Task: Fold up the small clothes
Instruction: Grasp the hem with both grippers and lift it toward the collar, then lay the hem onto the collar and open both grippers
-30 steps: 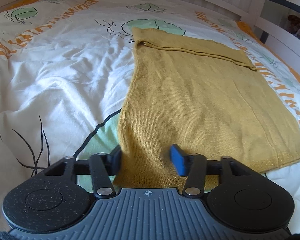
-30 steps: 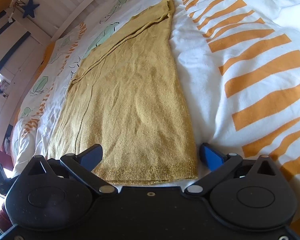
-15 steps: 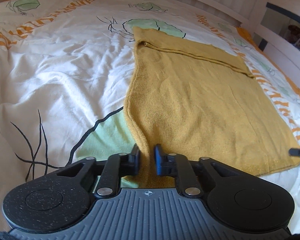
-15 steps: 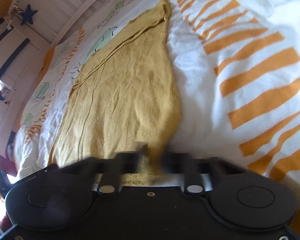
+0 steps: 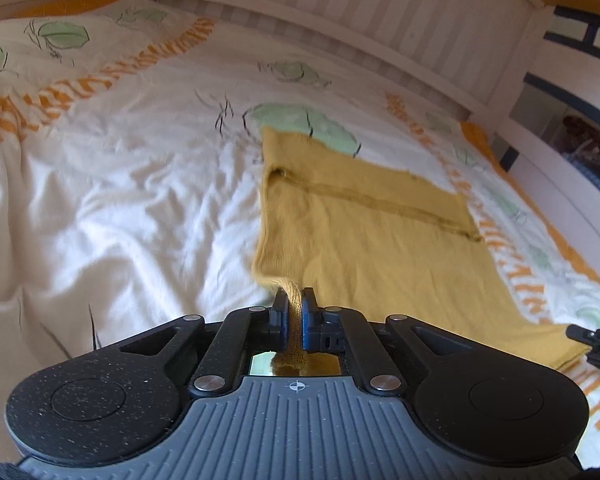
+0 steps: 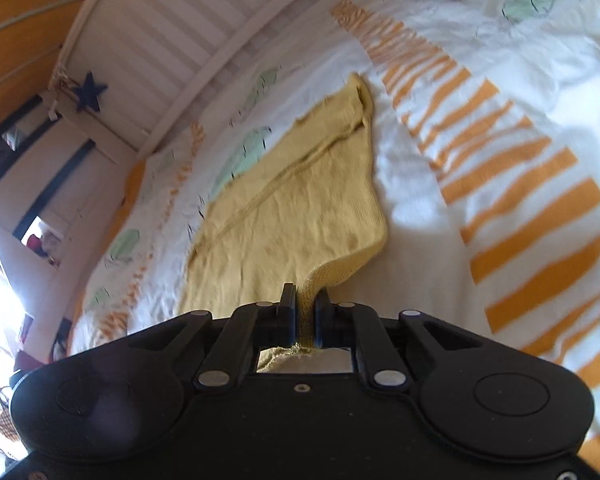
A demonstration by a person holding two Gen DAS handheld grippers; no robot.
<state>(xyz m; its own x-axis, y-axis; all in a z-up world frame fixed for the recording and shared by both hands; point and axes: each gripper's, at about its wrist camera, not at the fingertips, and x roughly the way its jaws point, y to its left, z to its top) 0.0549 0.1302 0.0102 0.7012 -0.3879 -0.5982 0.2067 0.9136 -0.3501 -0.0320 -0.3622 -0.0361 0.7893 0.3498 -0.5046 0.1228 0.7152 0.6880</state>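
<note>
A mustard-yellow knit garment [image 5: 380,240] lies spread on the bed, a seam line running across its far part. My left gripper [image 5: 294,300] is shut on the garment's near left corner, and the knit bunches between the pads. In the right wrist view the same yellow garment [image 6: 292,208] stretches away, and my right gripper [image 6: 305,300] is shut on its near right corner. Both pinched corners are lifted off the duvet, while the far end lies flat. The tip of the right gripper [image 5: 592,338] shows at the right edge of the left wrist view.
The bed carries a white duvet [image 5: 120,200] printed with orange stripes and green leaves. A white slatted bed rail [image 5: 340,28] runs along the far side. White and dark-blue shelving [image 5: 572,136] stands beyond the bed on the right. A blue star [image 6: 88,92] hangs on the bed frame.
Both grippers went from open around the garment's near hem to shut on its two corners. Both hands then rose, pulling the near edge up off the duvet.
</note>
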